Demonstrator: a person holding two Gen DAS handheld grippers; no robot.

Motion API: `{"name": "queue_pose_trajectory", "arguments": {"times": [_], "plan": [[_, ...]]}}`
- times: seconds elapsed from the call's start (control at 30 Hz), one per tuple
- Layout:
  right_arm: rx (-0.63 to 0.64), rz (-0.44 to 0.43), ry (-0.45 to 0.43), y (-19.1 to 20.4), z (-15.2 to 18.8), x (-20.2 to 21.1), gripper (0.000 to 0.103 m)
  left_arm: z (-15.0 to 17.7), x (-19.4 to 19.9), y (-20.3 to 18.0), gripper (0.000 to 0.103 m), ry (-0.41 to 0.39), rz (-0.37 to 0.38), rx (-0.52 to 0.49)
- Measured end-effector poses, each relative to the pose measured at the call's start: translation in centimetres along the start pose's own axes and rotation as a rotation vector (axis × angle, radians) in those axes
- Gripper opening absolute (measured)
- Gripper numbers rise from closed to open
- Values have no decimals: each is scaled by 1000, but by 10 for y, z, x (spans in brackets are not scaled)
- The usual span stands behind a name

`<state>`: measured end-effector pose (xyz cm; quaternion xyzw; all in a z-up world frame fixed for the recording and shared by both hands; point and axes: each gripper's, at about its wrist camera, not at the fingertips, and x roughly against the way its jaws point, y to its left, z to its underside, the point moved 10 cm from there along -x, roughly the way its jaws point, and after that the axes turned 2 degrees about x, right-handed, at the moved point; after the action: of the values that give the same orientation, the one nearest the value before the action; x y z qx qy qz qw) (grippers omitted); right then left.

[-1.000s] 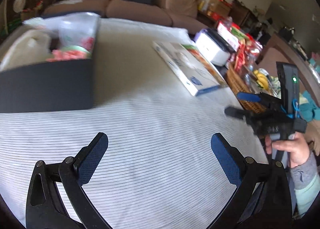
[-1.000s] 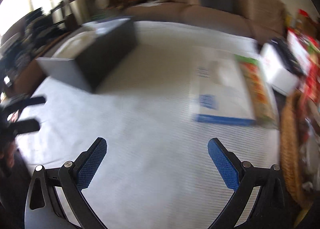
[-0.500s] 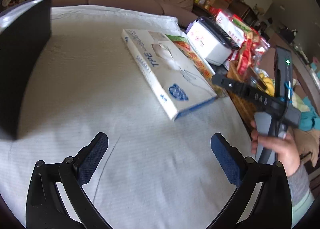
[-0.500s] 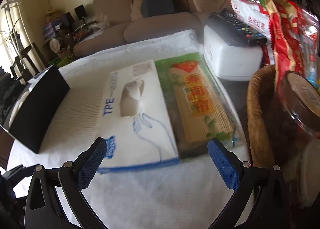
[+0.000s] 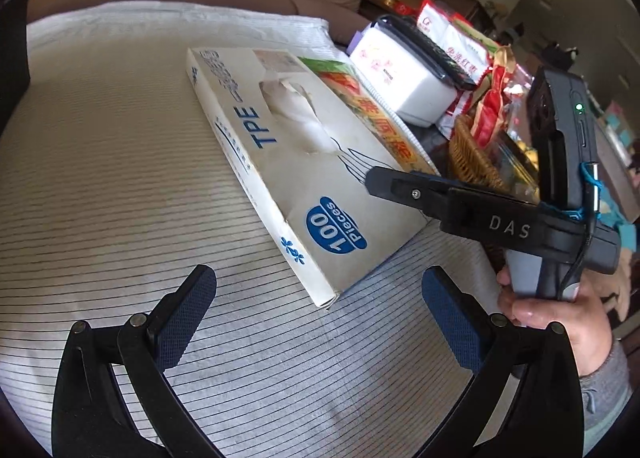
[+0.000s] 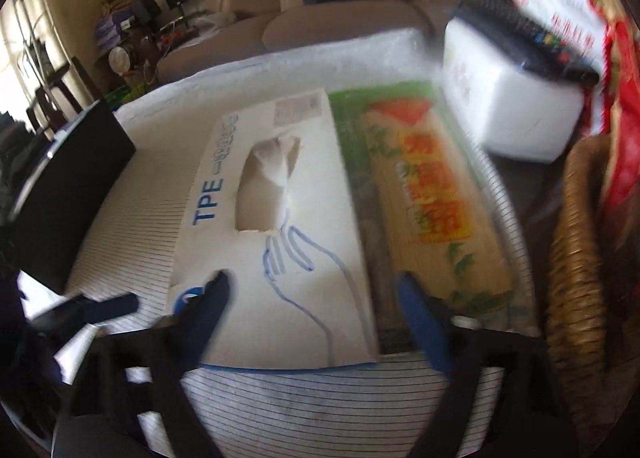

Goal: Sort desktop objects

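Observation:
A flat white glove box (image 5: 304,162) marked TPE lies on the striped cloth (image 5: 120,186), with a green packet of sticks (image 6: 432,210) along its right side. My left gripper (image 5: 318,318) is open just short of the box's near corner, nothing between its fingers. My right gripper (image 6: 316,314), held by a hand (image 5: 560,314), hovers over the near right part of the glove box (image 6: 280,226). Its jaws are closing. The left finger is above the box top, the right one by the gap to the packet. No pad visibly presses on anything.
A black box (image 6: 68,194) stands at the left. Behind the packet sits a white tissue pack (image 5: 404,70) with a remote on top. A wicker basket (image 6: 580,242) and red snack bags (image 5: 492,98) crowd the right edge. A brown sofa runs along the back.
Both grippers have come forward and down toward the glove box, which now fills both views. The right gripper's jaws have narrowed. The black box has slid out of the left view.

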<state>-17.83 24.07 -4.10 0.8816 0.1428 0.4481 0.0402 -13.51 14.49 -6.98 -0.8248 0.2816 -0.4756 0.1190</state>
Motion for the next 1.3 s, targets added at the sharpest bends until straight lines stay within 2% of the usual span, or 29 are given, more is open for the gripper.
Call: {"name": "queue_pose_trajectory", "arguments": {"times": [0.23, 0.37, 0.43, 0.5, 0.63, 0.73, 0.93, 1.0, 1.07, 1.2, 1.3], "plan": [[-39, -122, 47, 19, 13, -9, 73, -10, -10, 1, 103, 35, 94, 30], [-64, -149, 51, 30, 13, -8, 75, -4, -3, 1, 103, 58, 102, 32], [-96, -193, 62, 35, 14, -5, 75, 4, 7, 4, 103, 65, 108, 45], [-117, -249, 81, 43, 17, -5, 75, 19, 25, 6, 103, 75, 121, 50], [-90, -329, 152, 76, 41, 8, 75, 60, 61, 6, 103, 112, 114, 29], [-52, -328, 231, 103, 69, 16, 75, 92, 87, 4, 103, 141, 117, 17], [27, -338, 302, 154, 131, 46, 75, 143, 135, 19, 103, 163, 102, 58], [34, -360, 307, 171, 150, 57, 77, 150, 151, 29, 103, 144, 108, 102], [33, -367, 299, 183, 164, 65, 78, 157, 162, 29, 103, 135, 115, 97], [-22, -402, 257, 190, 174, 80, 78, 166, 184, 27, 103, 95, 122, 78], [-58, -388, 215, 188, 174, 87, 78, 166, 202, 37, 103, 47, 111, 100]]}}
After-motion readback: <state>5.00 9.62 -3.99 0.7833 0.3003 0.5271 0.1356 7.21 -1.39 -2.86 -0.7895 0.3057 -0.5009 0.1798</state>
